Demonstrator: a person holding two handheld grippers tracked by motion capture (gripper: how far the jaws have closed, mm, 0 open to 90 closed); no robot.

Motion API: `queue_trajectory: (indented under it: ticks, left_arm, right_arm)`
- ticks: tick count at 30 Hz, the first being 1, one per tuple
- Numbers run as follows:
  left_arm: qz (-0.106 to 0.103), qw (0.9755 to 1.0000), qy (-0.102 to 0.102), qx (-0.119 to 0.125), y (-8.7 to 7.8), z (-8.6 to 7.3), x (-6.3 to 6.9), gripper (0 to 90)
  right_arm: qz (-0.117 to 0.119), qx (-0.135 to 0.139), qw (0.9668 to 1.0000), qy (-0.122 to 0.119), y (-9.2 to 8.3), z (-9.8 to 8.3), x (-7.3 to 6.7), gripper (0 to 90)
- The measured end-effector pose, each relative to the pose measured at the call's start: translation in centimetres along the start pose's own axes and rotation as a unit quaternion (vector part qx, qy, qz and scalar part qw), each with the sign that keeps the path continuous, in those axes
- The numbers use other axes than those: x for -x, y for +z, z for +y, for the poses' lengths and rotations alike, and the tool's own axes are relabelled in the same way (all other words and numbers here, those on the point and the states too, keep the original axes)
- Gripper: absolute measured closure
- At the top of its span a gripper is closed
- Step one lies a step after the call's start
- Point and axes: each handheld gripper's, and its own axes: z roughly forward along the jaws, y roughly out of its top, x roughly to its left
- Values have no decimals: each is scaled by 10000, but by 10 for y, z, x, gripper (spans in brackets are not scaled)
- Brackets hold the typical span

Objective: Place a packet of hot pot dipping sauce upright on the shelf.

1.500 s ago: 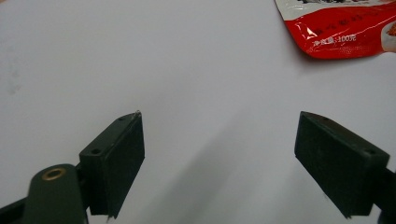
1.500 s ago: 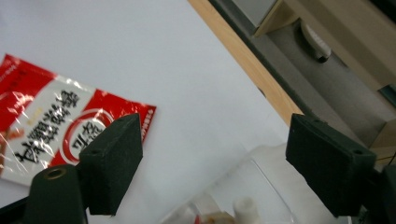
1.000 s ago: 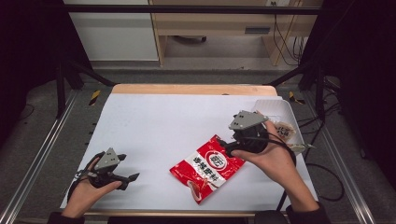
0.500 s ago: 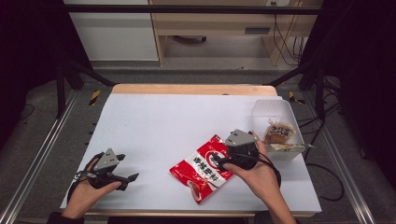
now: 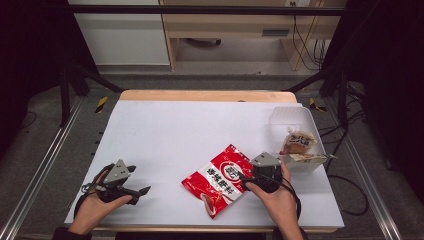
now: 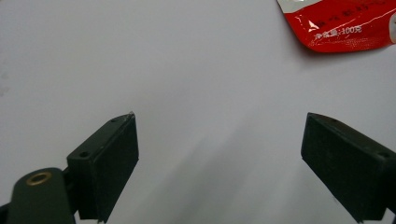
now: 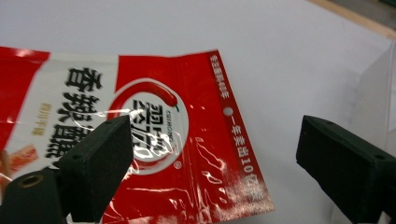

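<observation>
A red and white snack packet (image 5: 220,180) lies flat on the white table (image 5: 190,125), front of centre. My right gripper (image 5: 246,179) hovers at the packet's right end, held by a hand coming in from the bottom edge. In the right gripper view it (image 7: 215,126) is wide open, its left jaw over the packet's printed face (image 7: 159,121) and its right jaw over bare table, with nothing held. My left gripper (image 5: 140,179) rests at the front left, far from the packet. It (image 6: 219,121) is open over bare table, with a corner of the packet (image 6: 341,25) at the top right.
A clear plastic box (image 5: 292,117) stands at the table's right edge, just right of my right gripper. Inside it is a small wrapped snack (image 5: 298,141), and a flat wrapper (image 5: 310,157) lies on its near rim. A wooden strip (image 5: 200,95) runs along the far edge.
My right gripper came down and toward the front left, from beside the clear box to the packet's right end. The left gripper and the packet stayed put.
</observation>
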Motion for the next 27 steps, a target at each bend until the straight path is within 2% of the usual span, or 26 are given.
queue_trajectory:
  ticks: [5,14,17,27]
  left_arm:
    - [-12,10000,-8,11,0,1,0,109]
    - [-41,10000,7,0,2,1,1,109]
    - [-46,10000,-1,-1,2,1,0,110]
    - [-63,10000,0,-13,2,1,0,110]
  right_arm:
    - [22,-134,9996,233,10,-8,7,115]
    - [91,-351,9988,329,17,-17,13,106]
    - [179,-416,9982,385,19,-18,15,105]
    - [410,-447,9970,483,22,-19,14,113]
